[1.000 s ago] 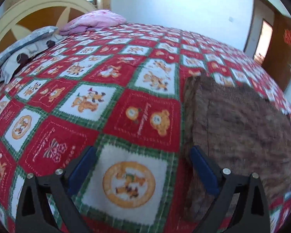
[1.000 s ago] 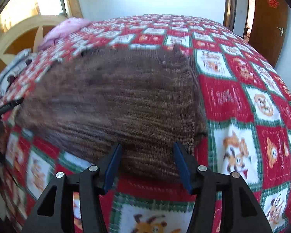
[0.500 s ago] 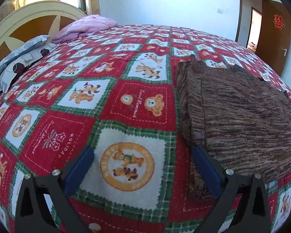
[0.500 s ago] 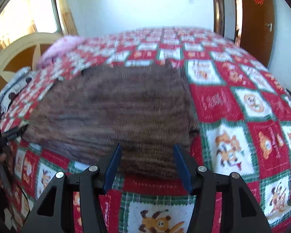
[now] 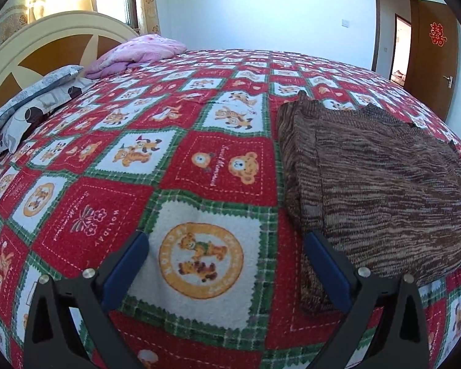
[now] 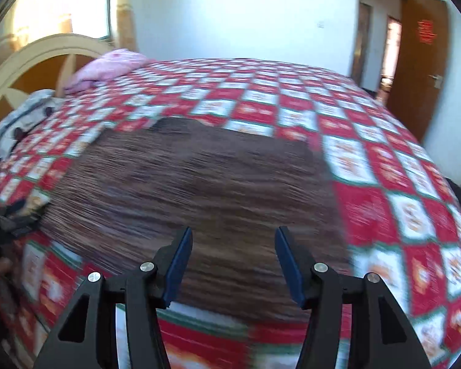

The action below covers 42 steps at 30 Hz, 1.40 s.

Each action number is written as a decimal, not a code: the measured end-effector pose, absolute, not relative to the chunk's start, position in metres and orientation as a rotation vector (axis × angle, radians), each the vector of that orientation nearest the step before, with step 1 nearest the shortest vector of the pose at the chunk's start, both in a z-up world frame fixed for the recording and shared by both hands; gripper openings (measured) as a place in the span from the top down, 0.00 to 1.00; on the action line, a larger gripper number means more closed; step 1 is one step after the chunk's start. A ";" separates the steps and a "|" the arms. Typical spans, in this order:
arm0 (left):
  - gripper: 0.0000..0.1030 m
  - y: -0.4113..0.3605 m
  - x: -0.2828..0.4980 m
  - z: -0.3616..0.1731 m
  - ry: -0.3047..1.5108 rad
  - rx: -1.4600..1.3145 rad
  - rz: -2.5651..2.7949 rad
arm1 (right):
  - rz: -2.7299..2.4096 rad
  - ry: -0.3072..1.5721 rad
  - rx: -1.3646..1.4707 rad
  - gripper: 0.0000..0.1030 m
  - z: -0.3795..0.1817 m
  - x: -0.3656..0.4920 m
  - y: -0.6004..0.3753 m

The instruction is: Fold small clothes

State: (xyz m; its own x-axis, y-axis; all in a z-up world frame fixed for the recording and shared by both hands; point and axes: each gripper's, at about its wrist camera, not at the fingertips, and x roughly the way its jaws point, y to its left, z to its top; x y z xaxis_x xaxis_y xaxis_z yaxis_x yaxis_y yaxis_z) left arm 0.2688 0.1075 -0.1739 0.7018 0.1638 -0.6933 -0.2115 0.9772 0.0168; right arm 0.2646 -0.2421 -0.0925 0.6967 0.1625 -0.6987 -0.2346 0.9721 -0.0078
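Note:
A brown knitted garment (image 5: 378, 181) lies folded flat on the red, white and green patterned bedspread (image 5: 181, 166). My left gripper (image 5: 227, 252) is open and empty, low over the bedspread just left of the garment's near left corner. My right gripper (image 6: 233, 258) is open and empty, hovering above the garment's near edge (image 6: 206, 190); this view is motion-blurred. The left gripper shows at the far left edge of the right wrist view (image 6: 3, 218).
A cream and brown headboard (image 5: 46, 49) stands at the left. A grey patterned pillow (image 5: 30, 98) and a pink folded blanket (image 5: 138, 52) lie by it. A brown door (image 5: 433, 52) stands open at the right by the white wall.
Both grippers have drawn back and up from the garment, so more of the bed and room shows. The right view has become blurred with motion. The garment has not moved.

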 end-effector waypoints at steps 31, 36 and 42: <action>0.00 0.107 0.258 -0.173 0.743 -0.068 0.169 | 0.061 0.858 -0.061 0.45 -0.130 0.255 -0.283; 0.00 0.123 0.258 -0.164 0.766 -0.149 0.117 | 0.156 0.749 -0.119 0.45 -0.108 0.239 -0.247; 0.00 0.149 0.261 -0.161 0.780 -0.194 0.150 | 0.367 0.676 -0.276 0.45 -0.107 0.224 -0.162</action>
State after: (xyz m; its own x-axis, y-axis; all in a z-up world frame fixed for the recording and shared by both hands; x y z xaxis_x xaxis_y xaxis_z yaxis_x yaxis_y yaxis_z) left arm 0.2615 0.1489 -0.1610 0.7014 0.0626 -0.7100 -0.2054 0.9716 -0.1173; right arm 0.2242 -0.1616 -0.1068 0.7198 0.2396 -0.6515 -0.4160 0.9002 -0.1285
